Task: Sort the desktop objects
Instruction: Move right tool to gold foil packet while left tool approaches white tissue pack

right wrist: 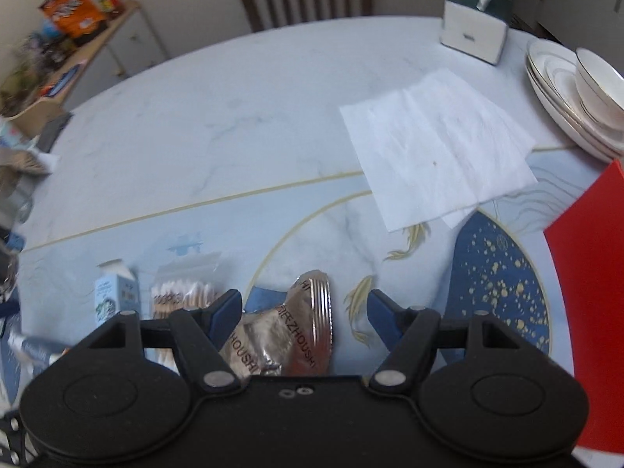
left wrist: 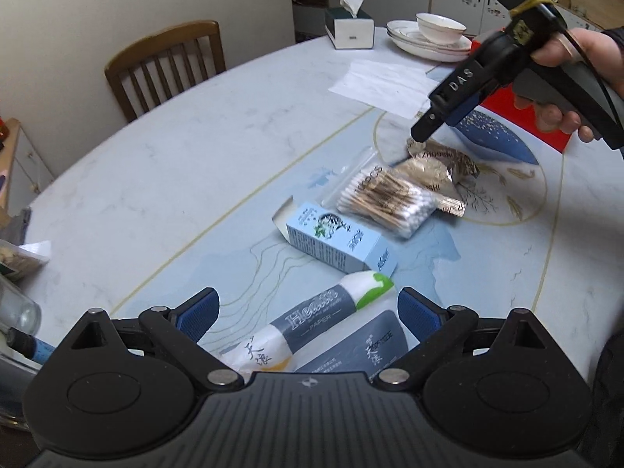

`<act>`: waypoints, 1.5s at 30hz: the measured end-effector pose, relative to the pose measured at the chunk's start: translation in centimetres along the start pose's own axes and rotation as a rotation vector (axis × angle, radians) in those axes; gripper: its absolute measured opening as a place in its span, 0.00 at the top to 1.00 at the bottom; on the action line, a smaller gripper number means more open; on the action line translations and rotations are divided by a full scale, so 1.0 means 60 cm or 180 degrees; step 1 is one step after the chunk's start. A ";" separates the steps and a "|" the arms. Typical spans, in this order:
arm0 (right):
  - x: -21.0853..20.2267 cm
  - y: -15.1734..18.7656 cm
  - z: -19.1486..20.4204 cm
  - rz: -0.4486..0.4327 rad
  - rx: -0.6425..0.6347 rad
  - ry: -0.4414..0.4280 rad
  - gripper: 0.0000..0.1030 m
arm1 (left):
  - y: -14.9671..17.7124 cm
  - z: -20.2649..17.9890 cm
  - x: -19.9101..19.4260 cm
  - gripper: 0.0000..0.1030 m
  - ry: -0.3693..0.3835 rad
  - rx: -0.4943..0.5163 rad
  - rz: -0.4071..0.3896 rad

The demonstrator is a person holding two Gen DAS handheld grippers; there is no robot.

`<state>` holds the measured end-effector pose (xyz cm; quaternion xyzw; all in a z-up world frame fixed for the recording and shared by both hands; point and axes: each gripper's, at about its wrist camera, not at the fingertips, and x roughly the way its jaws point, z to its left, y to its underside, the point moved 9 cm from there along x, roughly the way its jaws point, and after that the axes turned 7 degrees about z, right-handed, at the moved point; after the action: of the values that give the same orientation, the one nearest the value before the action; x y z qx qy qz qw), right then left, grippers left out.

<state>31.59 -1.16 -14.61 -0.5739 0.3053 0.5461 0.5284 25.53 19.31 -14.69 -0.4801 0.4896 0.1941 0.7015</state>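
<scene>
In the left wrist view, my left gripper (left wrist: 308, 314) is open, its blue pads either side of a white and grey tissue pack (left wrist: 308, 323) lying on the table. Beyond it lie a light blue carton (left wrist: 339, 243), a bag of cotton swabs (left wrist: 384, 199) and silver snack packets (left wrist: 436, 169). My right gripper (left wrist: 419, 142) hovers just over those packets. In the right wrist view, my right gripper (right wrist: 304, 304) is open with the silver snack packets (right wrist: 296, 331) between its pads. The cotton swabs (right wrist: 183, 292) and carton (right wrist: 115, 292) lie to the left.
A white paper napkin (right wrist: 436, 144) lies in the table's middle. Stacked plates with a bowl (right wrist: 577, 93) and a tissue box (right wrist: 474, 25) stand at the far side. A red box (right wrist: 589, 273) is at the right. A wooden chair (left wrist: 165, 64) stands behind the table.
</scene>
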 end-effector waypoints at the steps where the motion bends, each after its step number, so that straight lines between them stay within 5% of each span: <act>1: 0.004 0.000 -0.002 0.0030 0.0087 0.0033 0.31 | 0.002 0.002 0.005 0.04 0.0013 -0.0010 0.0019; 8: 0.014 0.021 -0.035 0.0288 0.0933 -0.0028 0.31 | 0.012 0.008 0.025 0.04 0.0133 -0.0105 0.0051; 13: 0.018 0.030 -0.016 0.0375 0.1055 -0.0171 0.31 | 0.017 0.004 0.034 0.04 0.0234 -0.0165 0.0061; 27: 0.030 0.038 0.001 0.0463 0.0408 -0.0363 0.31 | 0.040 -0.049 0.034 0.04 0.0484 -0.0391 0.0045; 37: 0.008 0.044 -0.011 0.0509 -0.0597 -0.0314 0.31 | 0.041 -0.126 0.022 0.04 0.0769 -0.0408 -0.0006; 45: -0.006 0.018 -0.026 0.0355 -0.0306 -0.0355 0.31 | 0.014 -0.106 0.020 0.04 0.0529 -0.0526 -0.0109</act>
<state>30.96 -2.98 -14.79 -0.5495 0.2803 0.6198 0.4851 22.26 13.97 -16.49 -0.5590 0.5201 0.1813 0.6197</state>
